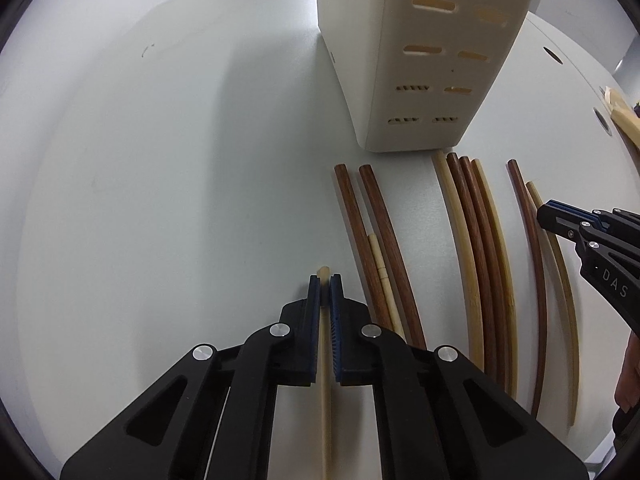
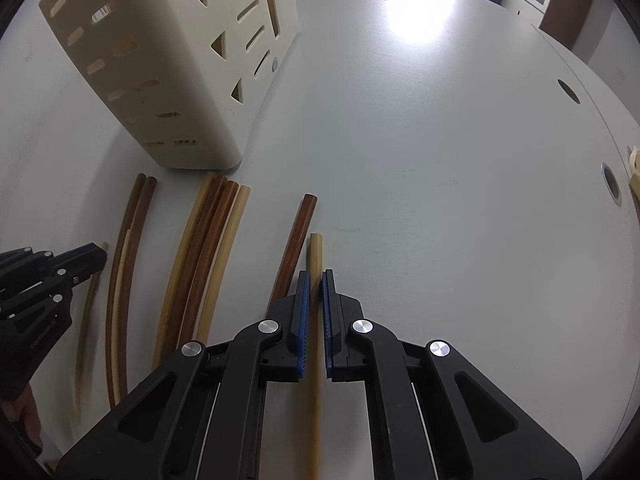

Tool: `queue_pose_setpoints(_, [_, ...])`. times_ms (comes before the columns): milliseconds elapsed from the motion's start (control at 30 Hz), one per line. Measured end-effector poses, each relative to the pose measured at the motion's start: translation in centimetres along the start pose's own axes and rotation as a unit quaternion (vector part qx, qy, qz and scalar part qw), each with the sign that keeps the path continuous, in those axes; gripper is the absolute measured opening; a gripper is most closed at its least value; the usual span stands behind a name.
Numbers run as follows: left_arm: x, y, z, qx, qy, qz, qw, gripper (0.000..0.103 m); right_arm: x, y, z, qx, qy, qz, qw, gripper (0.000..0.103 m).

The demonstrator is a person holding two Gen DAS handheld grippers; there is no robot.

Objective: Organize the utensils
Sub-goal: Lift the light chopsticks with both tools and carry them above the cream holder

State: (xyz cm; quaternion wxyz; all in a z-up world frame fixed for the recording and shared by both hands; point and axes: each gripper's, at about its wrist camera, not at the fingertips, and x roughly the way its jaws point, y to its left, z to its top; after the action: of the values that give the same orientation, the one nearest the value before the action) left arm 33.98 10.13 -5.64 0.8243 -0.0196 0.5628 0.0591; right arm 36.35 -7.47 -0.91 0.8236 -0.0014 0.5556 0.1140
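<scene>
Each hand-held gripper pinches one pale chopstick.
Left hand-held gripper (image 1: 325,280) clamps a cream chopstick (image 1: 325,360); right hand-held gripper (image 2: 316,276) clamps a tan chopstick (image 2: 316,256); slotted holder (image 2: 168,68) stands beyond.

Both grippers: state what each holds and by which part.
Left gripper pinches a pale chopstick just behind its far end. Right gripper pinches a tan chopstick a little further back from its far end.
</scene>
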Motion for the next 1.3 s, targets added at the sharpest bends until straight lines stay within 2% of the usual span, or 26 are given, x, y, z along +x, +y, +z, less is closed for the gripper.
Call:
queue_pose_setpoints(67, [-1.2,-0.1,-0.1,0.004,-0.032,0.009,0.9994,0.004,-1.2,0.0,0.1,0.005,-0.026,0.000,1.000,0.007])
queue_pose_setpoints(167, [-3.8,0.1,0.2,0.003,-0.080,-0.002,0.9968,0.004,-3.4,0.4,0.4,0.010,-0.061,0.019,0.998,0.007])
queue_pose_setpoints(267, [-6.6,0.3,0.6,-0.008,-0.135,-0.025,0.9906,0.004,-6.4,1.3,0.5,-0.002,-0.121,0.030,0.992,0.007])
queue_pose_setpoints(367, [-8.5,-0.1,1.1,0.003,-0.193,-0.041,0.9803,0.004,-8.5,2.6,0.7,-0.018,-0.160,0.045,0.986,0.007])
queue_pose_setpoints(467, [-9.3,0.5,1.4,-0.008,-0.236,-0.055,0.9702,0.004,-10.1,3.3,0.6,-0.023,-0.191,0.053,0.980,0.007])
queue_pose_setpoints(500, [-9.7,0.8,1.5,-0.014,-0.250,-0.060,0.9662,0.004,-10.4,2.5,0.4,-0.022,-0.203,0.055,0.977,0.007])
queue_pose_setpoints(733, [-15.1,0.6,2.2,-0.025,-0.349,-0.087,0.9326,0.004,-13.4,1.5,1.7,-0.020,-0.269,0.061,0.961,0.007])
queue_pose_setpoints(800, [-16.5,0.7,2.3,-0.021,-0.377,-0.087,0.9220,0.004,-14.5,1.0,2.6,-0.022,-0.292,0.063,0.954,0.007])
queue_pose_setpoints(933, [-18.2,-0.7,2.3,0.005,-0.461,-0.064,0.8851,0.004,-17.2,0.9,3.7,-0.022,-0.331,0.081,0.940,0.007])
queue_pose_setpoints(1067, [-19.9,-1.0,2.7,0.003,-0.508,-0.091,0.8566,0.004,-19.2,1.4,4.3,-0.026,-0.364,0.092,0.927,0.007])
queue_pose_setpoints(1200, [-21.3,-1.4,2.9,-0.002,-0.552,-0.097,0.8279,0.004,-20.5,1.6,4.3,-0.032,-0.408,0.091,0.908,0.007])
queue_pose_setpoints(1300, [-21.6,-1.9,3.2,-0.007,-0.581,-0.096,0.8079,0.004,-21.0,0.8,4.4,-0.027,-0.436,0.113,0.893,0.007])
